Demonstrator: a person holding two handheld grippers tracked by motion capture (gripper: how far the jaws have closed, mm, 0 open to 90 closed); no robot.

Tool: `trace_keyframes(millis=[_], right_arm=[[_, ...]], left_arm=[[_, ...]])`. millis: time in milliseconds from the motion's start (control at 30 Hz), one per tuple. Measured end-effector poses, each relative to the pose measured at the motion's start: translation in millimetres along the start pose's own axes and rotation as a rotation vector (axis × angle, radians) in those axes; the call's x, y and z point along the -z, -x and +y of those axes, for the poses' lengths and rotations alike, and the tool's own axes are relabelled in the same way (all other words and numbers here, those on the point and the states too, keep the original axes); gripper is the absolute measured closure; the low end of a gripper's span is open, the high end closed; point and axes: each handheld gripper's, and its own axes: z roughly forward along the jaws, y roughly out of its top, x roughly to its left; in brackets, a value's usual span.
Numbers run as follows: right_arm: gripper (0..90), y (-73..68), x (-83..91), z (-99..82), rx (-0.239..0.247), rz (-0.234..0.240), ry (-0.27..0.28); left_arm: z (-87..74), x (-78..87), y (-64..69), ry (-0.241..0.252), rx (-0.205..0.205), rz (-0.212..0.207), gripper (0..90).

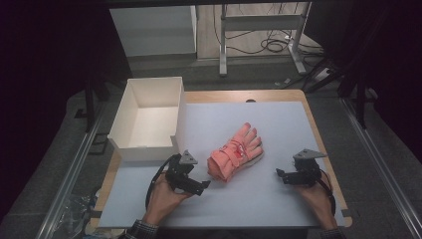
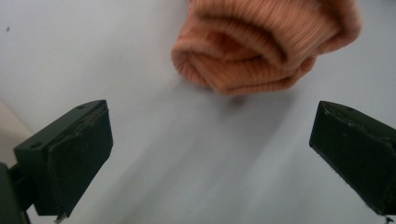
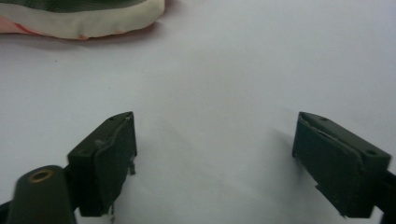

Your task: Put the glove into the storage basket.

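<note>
A pair of pink-orange knit gloves lies stacked in the middle of the white mat, fingers pointing to the far right, ribbed cuffs toward me. My left gripper sits just left of the cuffs, open, with nothing between its jaws; in the left gripper view the rolled cuff lies a short way ahead of my left gripper. My right gripper rests to the right of the gloves, open and empty. In the right gripper view, my right gripper hangs over bare mat and the glove's pale edge lies at the top left.
An open white box stands at the mat's far left corner, close behind my left hand. The white mat covers a wooden table. Desk legs and cables lie on the floor beyond.
</note>
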Motion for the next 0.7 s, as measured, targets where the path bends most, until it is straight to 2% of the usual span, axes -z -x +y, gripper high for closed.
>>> trace_keyframes(millis=[100, 200, 233, 267, 300, 333, 367, 400, 500, 567, 600, 700], right_arm=[[11.9, 0.4, -0.5, 0.0, -0.004, 0.000, -0.002], [11.1, 0.5, -0.8, -0.3, -0.008, -0.004, -0.004], [11.1, 0.5, -0.8, -0.3, -0.008, -0.004, -0.004], [11.1, 0.6, -0.9, -0.4, -0.008, -0.004, -0.004], [11.1, 0.6, -0.9, -0.4, -0.008, -0.004, -0.004], [11.1, 0.6, -1.0, -0.5, -0.008, -0.004, -0.003], [11.1, 0.6, -1.0, -0.5, -0.008, -0.004, -0.003], [11.1, 0.5, -1.1, -0.6, -0.007, -0.004, -0.002], [11.1, 0.6, -1.1, -0.7, -0.007, -0.004, -0.002], [11.1, 0.6, -1.2, -0.8, -0.007, -0.004, -0.001], [11.1, 0.6, -1.2, -0.9, -0.008, -0.004, -0.001], [11.1, 0.6, -1.2, -0.9, -0.008, -0.004, 0.000]], left_arm=[[6.5, 1.9, 2.0, -0.004, -0.012, -0.002, 0.0], [21.0, 4.0, 6.3, -0.002, -0.026, -0.010, 0.0], [21.0, 4.0, 6.3, -0.002, -0.026, -0.010, 0.0], [28.7, 4.4, 8.8, -0.007, -0.040, -0.009, 0.0], [28.7, 4.4, 8.8, -0.007, -0.040, -0.009, 0.0], [36.6, 3.0, 11.2, -0.006, -0.048, -0.009, 0.0], [36.6, 3.0, 11.2, -0.006, -0.048, -0.009, 0.0], [44.6, 1.1, 11.9, -0.008, -0.061, -0.011, 0.0], [52.7, -2.0, 13.0, -0.005, -0.067, -0.015, 0.0], [65.1, -7.5, 14.7, -0.005, -0.081, -0.017, 0.0], [65.1, -7.5, 14.7, -0.005, -0.081, -0.017, 0.0], [80.7, -19.7, 17.0, -0.015, -0.098, -0.011, 0.0]])
